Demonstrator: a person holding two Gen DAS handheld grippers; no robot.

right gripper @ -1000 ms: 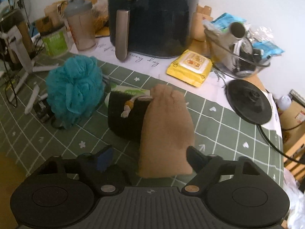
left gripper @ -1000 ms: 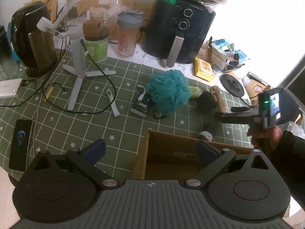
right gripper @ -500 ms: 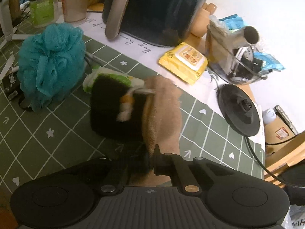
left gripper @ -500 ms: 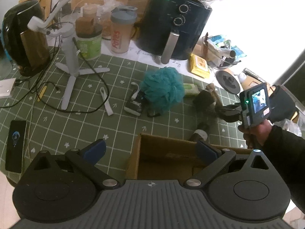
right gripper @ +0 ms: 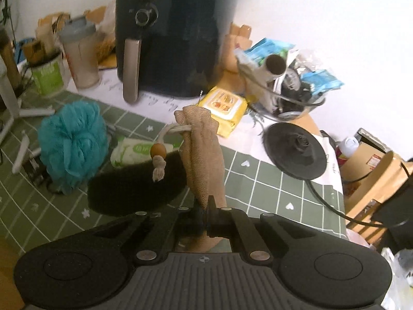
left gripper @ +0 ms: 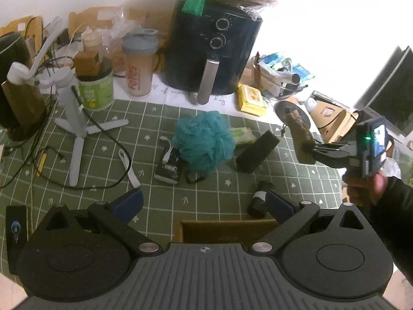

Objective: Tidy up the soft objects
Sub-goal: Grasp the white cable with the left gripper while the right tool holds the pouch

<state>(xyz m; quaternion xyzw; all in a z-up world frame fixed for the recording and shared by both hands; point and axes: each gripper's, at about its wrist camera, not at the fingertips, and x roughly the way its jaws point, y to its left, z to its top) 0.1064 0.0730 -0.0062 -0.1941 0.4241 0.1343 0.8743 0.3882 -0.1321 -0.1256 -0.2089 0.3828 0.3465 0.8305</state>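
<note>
Both tools differ: right tool (right gripper: 207,215) pinches burlap pouch (right gripper: 201,155); left tool (left gripper: 204,202) gapes above cardboard box (left gripper: 227,228).

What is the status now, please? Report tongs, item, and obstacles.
Right tongs shut on burlap pouch, lifted off the mat. Left tongs open, empty, above cardboard box. Black sponge and teal loofah lie between.

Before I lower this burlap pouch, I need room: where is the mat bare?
Bare green mat lies between the white tripod and teal loofah, and beyond the black sponge toward the kettle base. Crowded around the loofah.
</note>
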